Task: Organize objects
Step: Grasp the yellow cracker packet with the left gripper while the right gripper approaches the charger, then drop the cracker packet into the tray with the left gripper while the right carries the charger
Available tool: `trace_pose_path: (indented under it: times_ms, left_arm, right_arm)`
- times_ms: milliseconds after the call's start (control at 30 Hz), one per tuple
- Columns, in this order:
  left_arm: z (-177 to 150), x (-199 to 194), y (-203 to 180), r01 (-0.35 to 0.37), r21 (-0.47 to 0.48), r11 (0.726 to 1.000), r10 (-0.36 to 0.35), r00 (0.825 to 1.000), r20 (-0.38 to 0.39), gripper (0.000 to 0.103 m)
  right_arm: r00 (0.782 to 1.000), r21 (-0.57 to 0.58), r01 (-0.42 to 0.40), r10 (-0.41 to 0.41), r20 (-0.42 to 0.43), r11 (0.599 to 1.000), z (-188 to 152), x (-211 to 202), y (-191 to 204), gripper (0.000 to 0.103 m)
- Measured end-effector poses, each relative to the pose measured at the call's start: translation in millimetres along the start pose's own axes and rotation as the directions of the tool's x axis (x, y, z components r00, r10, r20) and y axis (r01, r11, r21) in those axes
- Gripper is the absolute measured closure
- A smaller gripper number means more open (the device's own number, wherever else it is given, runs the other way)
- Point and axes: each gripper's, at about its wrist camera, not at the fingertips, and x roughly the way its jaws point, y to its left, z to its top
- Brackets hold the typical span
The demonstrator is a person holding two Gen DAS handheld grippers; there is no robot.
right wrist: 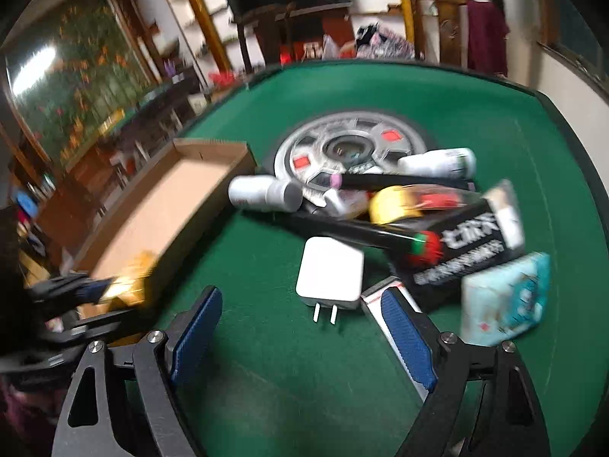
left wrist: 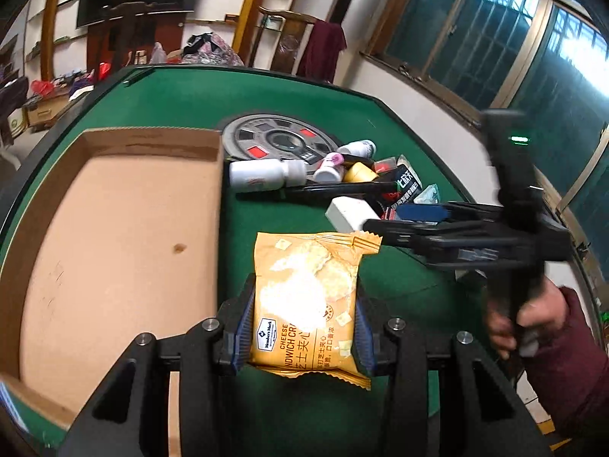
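My left gripper (left wrist: 302, 327) is shut on a yellow cheese sandwich cracker packet (left wrist: 308, 297) and holds it above the green table (left wrist: 380, 114), just right of the open cardboard box (left wrist: 114, 236). The packet also shows blurred in the right wrist view (right wrist: 131, 280) at the box's (right wrist: 167, 209) near end. My right gripper (right wrist: 304, 304) is open and empty, with a white plug charger (right wrist: 330, 274) lying between its fingertips on the felt. In the left wrist view the right gripper (left wrist: 384, 222) reaches toward the charger (left wrist: 348, 213).
A pile lies behind the charger: white bottles (right wrist: 262, 192), a black pen (right wrist: 354, 230), a yellow tape roll (right wrist: 392, 205), a black box (right wrist: 468, 251), a light-blue tissue pack (right wrist: 506, 297). A grey round centre panel (right wrist: 350, 148) sits in the table.
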Motion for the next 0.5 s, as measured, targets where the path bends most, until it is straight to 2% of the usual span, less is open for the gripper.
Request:
trace_pose_path:
  times_ms: [67,200,400,433,467,500]
  left_arm:
    - [-6,-7,8,0.001,-0.014,1.0,-0.001,1.0,0.01,0.06]
    - [-15,-19,21,0.016,-0.045,0.999,-0.015,0.999,0.028,0.06]
    - [-24,-31,37,0.049,-0.081,0.996,-0.044,0.997,0.057,0.06]
    - [-26,-32,39,0.051,-0.083,0.995,-0.046,0.997,0.063,0.06]
    - [-25,-35,41,0.052,-0.086,0.995,-0.047,0.997,0.067,0.06]
    - [-26,-36,42,0.052,-0.089,0.995,-0.046,0.996,0.071,0.06]
  right_arm:
    - [0.998,-0.012,0.041,-0.042,-0.051,0.999,5,21,6,0.014]
    - [0.975,-0.071,0.212,-0.216,-0.06,0.975,20,42,17,0.014]
    - [0.95,-0.049,0.276,-0.28,-0.14,0.96,28,73,14,0.019]
    - [0.947,-0.037,0.281,-0.284,-0.151,0.959,26,74,12,0.025]
    - [0.947,-0.022,0.285,-0.285,-0.149,0.958,26,75,11,0.036]
    - [0.949,-0.005,0.285,-0.283,-0.142,0.958,24,72,9,0.042]
